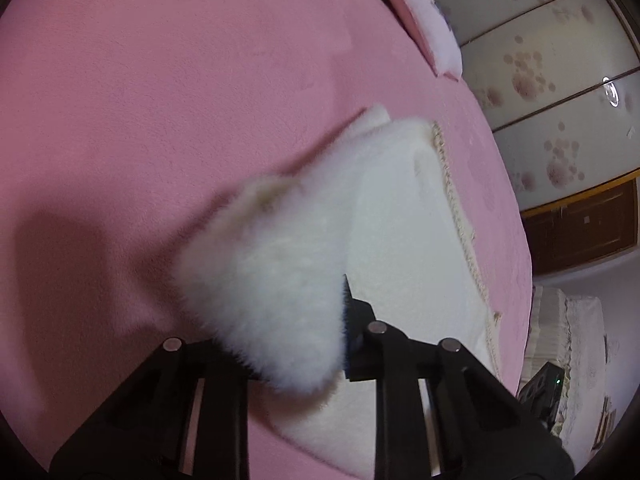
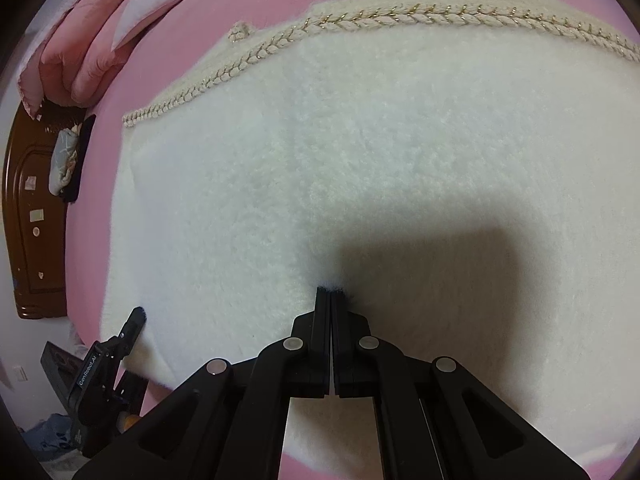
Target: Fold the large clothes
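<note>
A: Which step? The left gripper is clamped on a raised flap of the sweater, lying on the pink bed.

B: Mid-fold, probably. The right gripper, fingers together, pinches pile at six o'clock; braid trim lies at twelve. Next, carry the flap across evenly.
</note>
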Demonstrator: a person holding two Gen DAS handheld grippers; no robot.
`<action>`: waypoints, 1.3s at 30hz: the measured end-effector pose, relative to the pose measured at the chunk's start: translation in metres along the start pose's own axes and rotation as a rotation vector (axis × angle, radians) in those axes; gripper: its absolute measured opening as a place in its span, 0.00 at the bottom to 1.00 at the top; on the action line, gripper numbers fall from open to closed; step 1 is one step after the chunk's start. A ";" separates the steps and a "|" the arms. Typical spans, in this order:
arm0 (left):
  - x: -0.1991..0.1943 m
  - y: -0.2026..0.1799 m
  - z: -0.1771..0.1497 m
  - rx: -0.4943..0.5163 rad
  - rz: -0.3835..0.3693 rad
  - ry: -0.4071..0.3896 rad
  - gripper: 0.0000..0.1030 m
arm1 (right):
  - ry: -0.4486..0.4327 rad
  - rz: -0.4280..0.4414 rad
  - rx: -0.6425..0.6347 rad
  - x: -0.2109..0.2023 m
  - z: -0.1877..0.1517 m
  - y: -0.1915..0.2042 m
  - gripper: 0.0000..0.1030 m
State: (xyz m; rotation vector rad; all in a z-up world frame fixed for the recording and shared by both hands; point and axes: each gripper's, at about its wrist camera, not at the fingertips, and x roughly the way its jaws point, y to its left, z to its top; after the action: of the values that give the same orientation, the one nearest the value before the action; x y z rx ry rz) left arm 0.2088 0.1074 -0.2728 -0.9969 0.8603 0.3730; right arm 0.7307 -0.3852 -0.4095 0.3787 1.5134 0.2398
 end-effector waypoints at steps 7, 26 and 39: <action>-0.052 -0.071 -0.015 0.276 -0.105 -0.120 0.14 | -0.076 0.113 0.052 -0.008 -0.018 -0.020 0.00; -0.113 -0.243 -0.204 0.852 -0.312 -0.154 0.12 | -0.065 0.427 0.069 -0.021 -0.053 -0.078 0.00; -0.122 -0.308 -0.350 1.040 -0.298 -0.182 0.12 | -0.066 0.383 0.000 -0.087 -0.064 -0.149 0.00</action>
State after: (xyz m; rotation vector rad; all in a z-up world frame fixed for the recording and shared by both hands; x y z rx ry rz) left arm 0.1672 -0.3370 -0.0916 -0.1046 0.5947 -0.2432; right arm 0.6510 -0.5496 -0.3876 0.6709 1.3679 0.5234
